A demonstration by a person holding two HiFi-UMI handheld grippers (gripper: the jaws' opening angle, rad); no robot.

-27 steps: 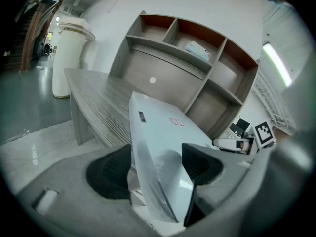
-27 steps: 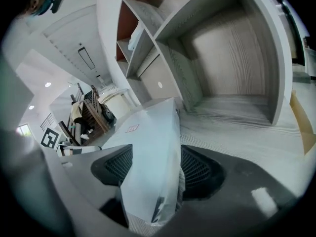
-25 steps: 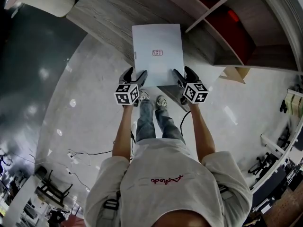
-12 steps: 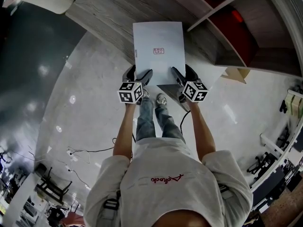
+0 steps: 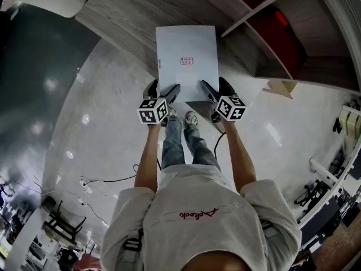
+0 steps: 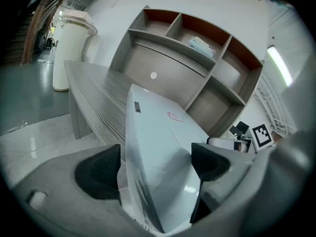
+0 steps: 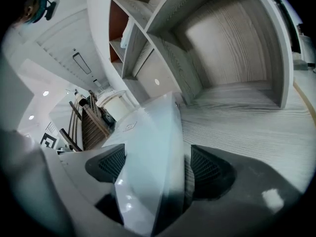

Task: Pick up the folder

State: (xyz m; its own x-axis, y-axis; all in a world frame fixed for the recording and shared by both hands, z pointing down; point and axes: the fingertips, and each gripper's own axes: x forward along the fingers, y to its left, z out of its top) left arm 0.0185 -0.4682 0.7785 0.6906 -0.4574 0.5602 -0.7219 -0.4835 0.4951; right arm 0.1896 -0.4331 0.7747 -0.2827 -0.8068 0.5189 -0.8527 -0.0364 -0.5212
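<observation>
A white folder [image 5: 186, 61] with a small red stamp lies flat on the grey wooden desk [image 5: 124, 16], its near end sticking out past the desk edge. My left gripper [image 5: 163, 90] is at its near left corner and my right gripper [image 5: 215, 88] at its near right corner. Both sets of jaws have just been opening. In the left gripper view the folder [image 6: 163, 142] runs between the spread jaws of the left gripper [image 6: 155, 164], which do not clamp it. The right gripper view shows the same: the folder [image 7: 148, 147] sits loosely inside the right gripper [image 7: 155, 167].
A wooden shelf unit [image 5: 282, 38] with red-backed compartments stands behind the desk at the right; a white object [image 6: 201, 46] lies on one shelf. A white cylindrical bin [image 6: 69, 48] stands left of the desk. The person's feet [image 5: 180, 117] and cables [image 5: 107, 182] are on the floor.
Both grippers' jaws have spread wider around the folder's near corners. The folder and the hands have stayed almost where they were.
</observation>
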